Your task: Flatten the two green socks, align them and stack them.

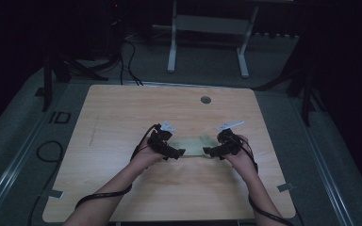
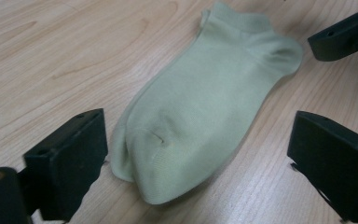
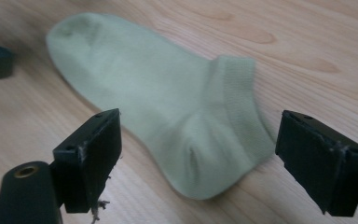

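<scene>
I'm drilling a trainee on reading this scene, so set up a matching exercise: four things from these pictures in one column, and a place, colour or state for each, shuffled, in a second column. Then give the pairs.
Things
1. left gripper
2. right gripper
3. ankle sock
4. round grommet

Descriptions
A. pale green, lying flat on the wooden table
B. open, jaws either side of the sock's toe end
C. set into the tabletop near the far edge
D. open, jaws either side of the sock's heel and cuff end

Pairs: 1-B, 2-D, 3-A, 4-C
</scene>
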### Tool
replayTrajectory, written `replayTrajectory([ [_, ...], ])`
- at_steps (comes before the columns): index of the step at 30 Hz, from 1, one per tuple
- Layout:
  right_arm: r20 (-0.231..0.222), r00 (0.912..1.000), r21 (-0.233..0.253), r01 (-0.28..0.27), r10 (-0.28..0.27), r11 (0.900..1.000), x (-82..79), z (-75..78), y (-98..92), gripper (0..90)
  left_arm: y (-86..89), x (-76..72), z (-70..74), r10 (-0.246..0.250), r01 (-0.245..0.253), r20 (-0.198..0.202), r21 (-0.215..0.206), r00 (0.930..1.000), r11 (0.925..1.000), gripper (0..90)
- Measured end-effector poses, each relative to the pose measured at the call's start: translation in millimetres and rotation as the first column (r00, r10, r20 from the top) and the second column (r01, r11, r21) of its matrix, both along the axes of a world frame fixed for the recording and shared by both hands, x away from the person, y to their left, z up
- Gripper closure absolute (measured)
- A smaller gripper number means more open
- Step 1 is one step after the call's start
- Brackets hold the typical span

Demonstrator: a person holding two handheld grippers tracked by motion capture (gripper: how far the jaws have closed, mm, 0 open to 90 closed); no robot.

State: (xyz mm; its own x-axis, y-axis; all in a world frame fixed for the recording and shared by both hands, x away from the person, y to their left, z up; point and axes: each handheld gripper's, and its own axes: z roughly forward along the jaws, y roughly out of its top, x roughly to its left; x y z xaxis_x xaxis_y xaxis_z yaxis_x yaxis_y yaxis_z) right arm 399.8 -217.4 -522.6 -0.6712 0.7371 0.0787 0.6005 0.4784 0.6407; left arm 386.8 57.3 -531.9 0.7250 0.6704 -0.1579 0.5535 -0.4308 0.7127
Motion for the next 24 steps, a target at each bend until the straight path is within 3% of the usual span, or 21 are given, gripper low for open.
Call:
replayTrajectory([
  [4,0.046,0.9987,-0.007,0.021,-0.021,1.0,-4.0,0.0,-5.9,13.5,7.7,-4.6,-3.5,0.006,-0.006,0.022,0.02,0.9998,0.9998,1.7],
  [15,0.058,0.9972,-0.025,0.05,-0.049,0.998,-13.1,-4.4,-21.5,13.7,28.0,-19.2,-5.8,0.033,-0.036,0.075,0.039,0.9966,0.9986,1.7],
  [24,0.078,0.9945,-0.028,0.073,-0.071,0.997,-28.2,-7.3,-40.2,13.8,47.9,-35.5,-10.9,0.027,-0.033,0.11,0.054,0.9935,0.998,1.7],
])
